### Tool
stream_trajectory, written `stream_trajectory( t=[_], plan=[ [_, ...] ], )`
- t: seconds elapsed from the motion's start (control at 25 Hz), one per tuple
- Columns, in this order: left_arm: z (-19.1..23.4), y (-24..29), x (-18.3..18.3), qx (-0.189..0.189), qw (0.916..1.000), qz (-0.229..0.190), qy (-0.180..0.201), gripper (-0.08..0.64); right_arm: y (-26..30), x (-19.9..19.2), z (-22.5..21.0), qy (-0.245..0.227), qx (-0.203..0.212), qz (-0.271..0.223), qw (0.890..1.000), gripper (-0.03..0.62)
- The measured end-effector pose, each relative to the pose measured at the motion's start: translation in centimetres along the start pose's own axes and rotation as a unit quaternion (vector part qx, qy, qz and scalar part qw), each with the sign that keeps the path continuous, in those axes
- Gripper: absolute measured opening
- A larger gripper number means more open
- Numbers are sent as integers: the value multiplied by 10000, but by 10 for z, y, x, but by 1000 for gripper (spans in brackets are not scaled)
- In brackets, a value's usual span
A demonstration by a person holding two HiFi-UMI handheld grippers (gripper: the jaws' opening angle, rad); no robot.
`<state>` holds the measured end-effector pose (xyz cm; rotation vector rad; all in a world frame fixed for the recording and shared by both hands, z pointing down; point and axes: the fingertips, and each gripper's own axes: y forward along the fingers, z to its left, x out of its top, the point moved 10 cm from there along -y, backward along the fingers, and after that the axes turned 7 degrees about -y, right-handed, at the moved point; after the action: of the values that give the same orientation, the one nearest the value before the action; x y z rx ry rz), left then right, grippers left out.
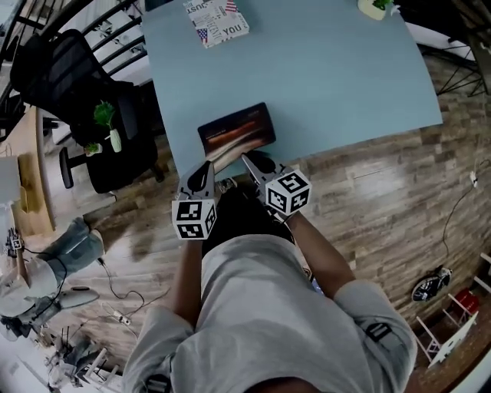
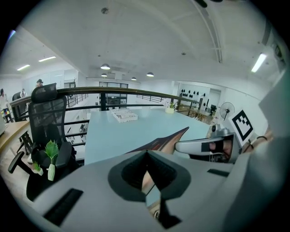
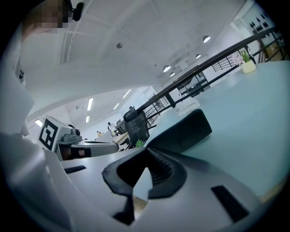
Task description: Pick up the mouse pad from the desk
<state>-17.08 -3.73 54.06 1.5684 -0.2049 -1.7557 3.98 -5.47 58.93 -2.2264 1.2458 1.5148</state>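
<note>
My left gripper (image 1: 209,166) and right gripper (image 1: 247,160) both have their jaws closed on the near edge of the pad (image 1: 238,128). The pad is tilted above the near edge of the desk (image 1: 330,77), its dark underside facing the right gripper view.

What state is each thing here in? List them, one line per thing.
mouse pad: tilted, near edge raised from the desk
left gripper: shut on the mouse pad's near edge
right gripper: shut on the mouse pad's near edge
book: closed, lying flat
potted plant: upright
</note>
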Motion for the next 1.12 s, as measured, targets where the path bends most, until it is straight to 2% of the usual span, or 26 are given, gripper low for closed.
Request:
stream_trajectory(
  t=[0.4, 0.72, 0.92, 1.12],
  plan=[
    [31, -11, 39, -237, 9989, -392, -88, 12, 21, 34, 15, -307, -153, -61, 9994, 14],
    [47, 13, 83, -582, 9957, -715, -109, 12, 33, 72, 6, -537, -350, -30, 9979, 15],
    [54, 18, 105, -771, 9928, -917, -51, 12, 38, 95, 7, -797, -512, -206, 9953, 14],
    [53, 18, 123, -547, 9917, -1161, -102, 12, 41, 125, 3, -1185, -558, -272, 9910, 14]
  ],
)
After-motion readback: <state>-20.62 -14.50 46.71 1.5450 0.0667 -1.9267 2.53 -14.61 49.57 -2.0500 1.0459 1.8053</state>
